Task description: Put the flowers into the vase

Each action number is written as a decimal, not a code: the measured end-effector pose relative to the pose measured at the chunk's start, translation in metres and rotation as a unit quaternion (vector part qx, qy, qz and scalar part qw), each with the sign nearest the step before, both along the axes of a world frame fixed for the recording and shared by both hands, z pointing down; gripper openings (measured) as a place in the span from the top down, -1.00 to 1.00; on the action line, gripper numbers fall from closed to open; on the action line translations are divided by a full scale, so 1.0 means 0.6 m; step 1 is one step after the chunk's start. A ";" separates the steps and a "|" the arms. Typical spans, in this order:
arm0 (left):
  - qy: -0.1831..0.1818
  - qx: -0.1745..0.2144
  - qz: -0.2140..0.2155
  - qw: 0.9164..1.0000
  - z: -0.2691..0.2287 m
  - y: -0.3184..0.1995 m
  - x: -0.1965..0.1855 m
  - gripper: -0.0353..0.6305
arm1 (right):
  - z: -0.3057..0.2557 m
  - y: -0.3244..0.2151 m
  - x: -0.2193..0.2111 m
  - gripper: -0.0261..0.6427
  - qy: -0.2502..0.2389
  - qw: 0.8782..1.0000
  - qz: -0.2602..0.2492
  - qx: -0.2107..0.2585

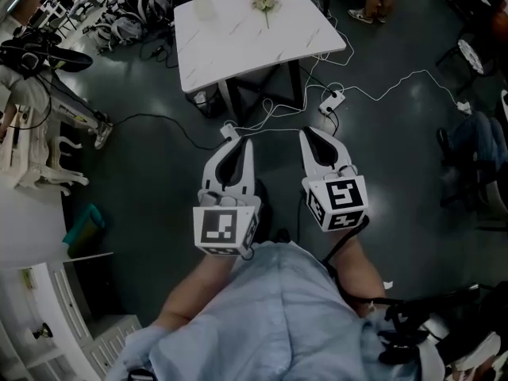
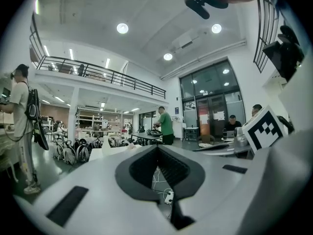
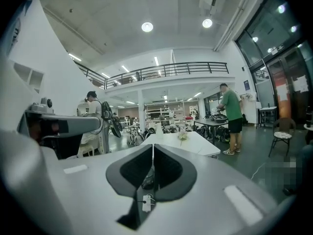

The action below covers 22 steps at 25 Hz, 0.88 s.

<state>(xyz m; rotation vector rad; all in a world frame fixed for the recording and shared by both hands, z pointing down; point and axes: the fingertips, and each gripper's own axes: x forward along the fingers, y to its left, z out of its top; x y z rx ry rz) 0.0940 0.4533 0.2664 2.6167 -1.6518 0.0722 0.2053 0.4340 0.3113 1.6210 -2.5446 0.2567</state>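
Left jaws: the left gripper [image 2: 157, 147] has its two white wedge-shaped jaws brought together, tips touching; dark textured pads [image 2: 142, 170] line the inner faces.
Right jaws: the right gripper [image 3: 152, 146] is likewise closed tip to tip, with a teardrop-shaped gap behind the tips.
Shells: smooth white plastic, each carrying a marker cube [image 1: 225, 228] of black-and-white squares.
Flowers: the flowers [image 1: 264, 1], a small pale sprig on a thin stem, lie flat on the table, well ahead of both grippers.
Vase: the vase [image 1: 202, 5], pale and narrow-necked, stands upright, apart from the flowers.
Table: the table [image 1: 238, 50] has a square, white, marble-veined top.
Floor: the floor [image 1: 159, 165] is dark and glossy, with a white power strip [image 1: 333, 100] and looping cables [image 1: 397, 82].
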 end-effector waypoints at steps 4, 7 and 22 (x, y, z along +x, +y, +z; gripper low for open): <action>0.010 -0.008 0.000 1.000 0.023 -0.058 -0.005 0.88 | 0.019 -0.058 0.012 0.90 0.009 1.000 0.016 -0.010; 0.018 -0.013 0.007 1.000 0.029 -0.120 -0.004 0.88 | 0.025 -0.114 0.016 0.90 0.016 0.999 0.025 -0.015; 0.044 -0.005 0.024 0.999 0.017 -0.411 -0.055 0.88 | 0.008 -0.413 -0.055 0.91 0.019 0.999 0.024 -0.020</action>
